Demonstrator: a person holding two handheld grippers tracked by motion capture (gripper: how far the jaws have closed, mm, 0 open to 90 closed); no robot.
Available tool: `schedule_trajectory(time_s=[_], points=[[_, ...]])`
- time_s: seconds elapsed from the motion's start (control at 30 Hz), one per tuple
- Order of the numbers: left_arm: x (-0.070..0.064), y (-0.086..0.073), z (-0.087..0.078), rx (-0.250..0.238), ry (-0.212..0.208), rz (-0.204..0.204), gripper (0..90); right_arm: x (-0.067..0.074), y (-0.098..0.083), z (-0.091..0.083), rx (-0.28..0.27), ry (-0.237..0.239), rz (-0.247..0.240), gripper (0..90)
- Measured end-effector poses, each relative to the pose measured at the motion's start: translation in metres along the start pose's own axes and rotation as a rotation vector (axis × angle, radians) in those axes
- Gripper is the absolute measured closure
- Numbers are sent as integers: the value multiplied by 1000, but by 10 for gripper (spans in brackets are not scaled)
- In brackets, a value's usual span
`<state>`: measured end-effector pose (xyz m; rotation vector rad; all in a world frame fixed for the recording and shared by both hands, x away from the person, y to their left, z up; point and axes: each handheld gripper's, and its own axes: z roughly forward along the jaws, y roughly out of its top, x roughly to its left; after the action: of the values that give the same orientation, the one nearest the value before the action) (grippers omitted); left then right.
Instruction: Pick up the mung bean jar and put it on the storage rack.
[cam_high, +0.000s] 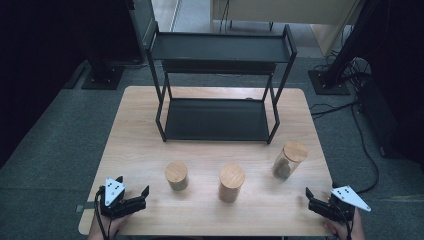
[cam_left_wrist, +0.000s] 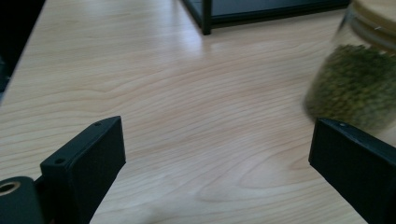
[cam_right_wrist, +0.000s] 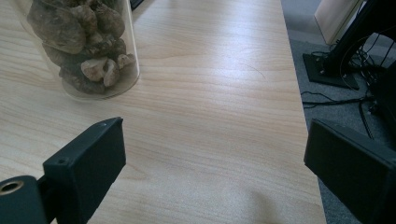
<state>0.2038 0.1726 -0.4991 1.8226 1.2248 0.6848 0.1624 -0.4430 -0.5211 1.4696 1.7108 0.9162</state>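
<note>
High view: three jars stand in a row on the counter (cam_high: 150, 145) in front of the black two-tier shelf (cam_high: 218, 120). Left jar (cam_high: 177, 175), middle jar (cam_high: 231, 183), right jar (cam_high: 288, 160), each under a wooden lid, all well apart from one another. Your left gripper (cam_high: 134, 196) sits at the near left corner, your right gripper (cam_high: 316, 199) at the near right corner.

Risks from here, as judged:
- The jars are tall, narrow and smooth-walled. Clip one with a single finger on approach and it could tip or skate across the wood.
- The right jar stands near the counter's right edge; a sideways shove could send it off.
- Grip by the lid alone and it may lift free of the body.
- The shelf's top tier hangs low; a raised jar could knock it going in.

Fingers:
- Left gripper view: fingers (cam_left_wrist: 88, 163) spread wide, bare counter between them, nothing held. A jar of green grains (cam_left_wrist: 357, 81) stands ahead and to one side, apart from them.
- Right gripper view: fingers (cam_right_wrist: 88, 163) equally wide, empty. The jar of brown lumps (cam_right_wrist: 81, 46) stands ahead, untouched.
</note>
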Motion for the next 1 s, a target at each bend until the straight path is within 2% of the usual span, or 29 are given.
schedule_trajectory(time_s=[0.2, 0.53, 0.63, 1.0], points=[[-10, 1, 3, 7, -20, 19, 39, 1, 0, 0, 0, -2, -4, 51], [-23, 6, 10, 6, -48, 6, 39, 1, 0, 0, -2, -3, -4, 51], [-28, 8, 12, 10, -58, 19, 39, 1, 0, 0, -3, -3, -9, 51], [-38, 13, 21, 19, -54, 29, 39, 0, 0, -1, -7, -1, -4, 51]])
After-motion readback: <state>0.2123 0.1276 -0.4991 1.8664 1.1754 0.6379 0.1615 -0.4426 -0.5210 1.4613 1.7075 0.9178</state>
